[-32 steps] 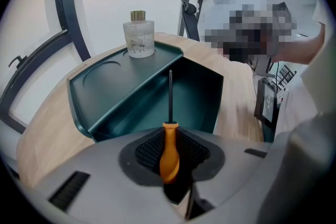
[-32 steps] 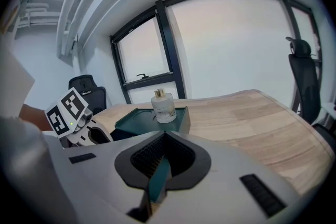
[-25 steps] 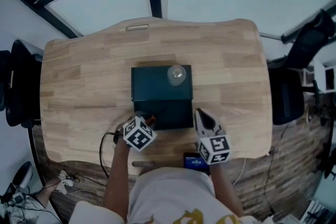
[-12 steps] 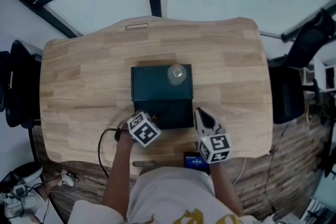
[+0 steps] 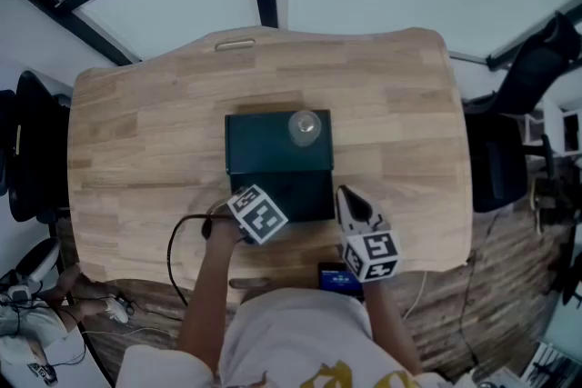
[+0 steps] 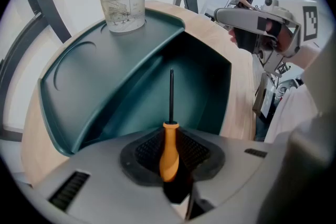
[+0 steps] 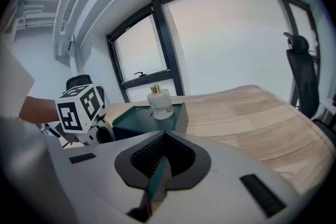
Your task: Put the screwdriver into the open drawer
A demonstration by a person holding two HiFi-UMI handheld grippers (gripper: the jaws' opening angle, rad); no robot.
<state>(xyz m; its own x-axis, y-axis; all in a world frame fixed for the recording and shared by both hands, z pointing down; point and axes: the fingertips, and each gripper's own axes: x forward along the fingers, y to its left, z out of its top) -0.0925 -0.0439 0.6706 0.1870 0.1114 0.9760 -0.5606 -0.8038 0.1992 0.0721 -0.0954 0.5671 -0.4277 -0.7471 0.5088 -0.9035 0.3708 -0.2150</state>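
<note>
The left gripper is shut tight on the orange handle of the screwdriver. The thin dark metal end sticks out over the open drawer, up in the air and not lying in it. The drawer is pulled out of a dark green box on the wooden table. A little glass bottle stands on top of the box. The right gripper is at the drawer's right side. Its jaws are almost together, pinching a thin green edge of the drawer.
</note>
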